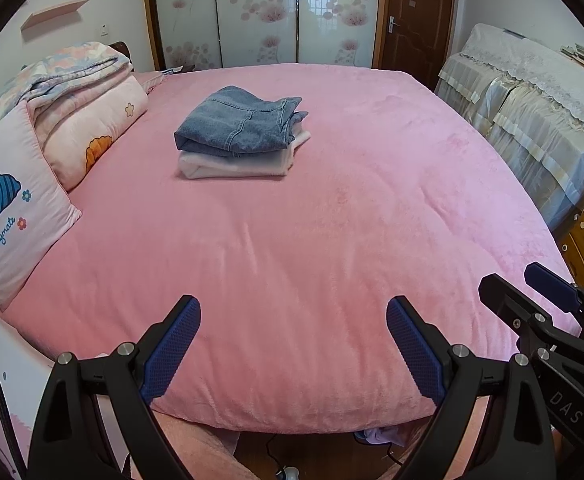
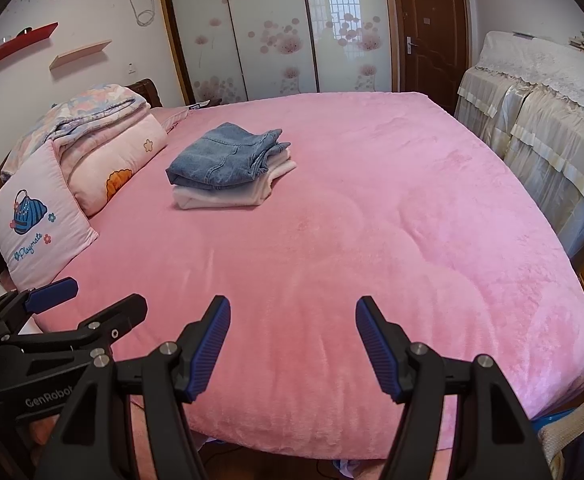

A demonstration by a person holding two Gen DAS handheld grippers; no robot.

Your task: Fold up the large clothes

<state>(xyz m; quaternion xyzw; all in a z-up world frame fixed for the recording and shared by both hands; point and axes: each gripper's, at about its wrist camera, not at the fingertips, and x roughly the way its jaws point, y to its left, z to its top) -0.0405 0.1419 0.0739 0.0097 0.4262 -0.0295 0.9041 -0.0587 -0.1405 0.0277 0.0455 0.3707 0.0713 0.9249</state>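
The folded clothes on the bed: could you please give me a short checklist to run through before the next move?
1. Left gripper open and holding nothing: ok.
2. Right gripper open and holding nothing: ok.
3. Jeans folded and resting on the white garment: ok.
4. Stack clear of the pillow and quilts: ok.
5. Bare pink blanket between the grippers and the stack: ok.
6. Another garment on the bed waiting to be folded: not ok, none visible.

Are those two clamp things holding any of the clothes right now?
No. The left gripper and the right gripper both stand open and empty above the pink bedspread; the folded jeans lie untouched.
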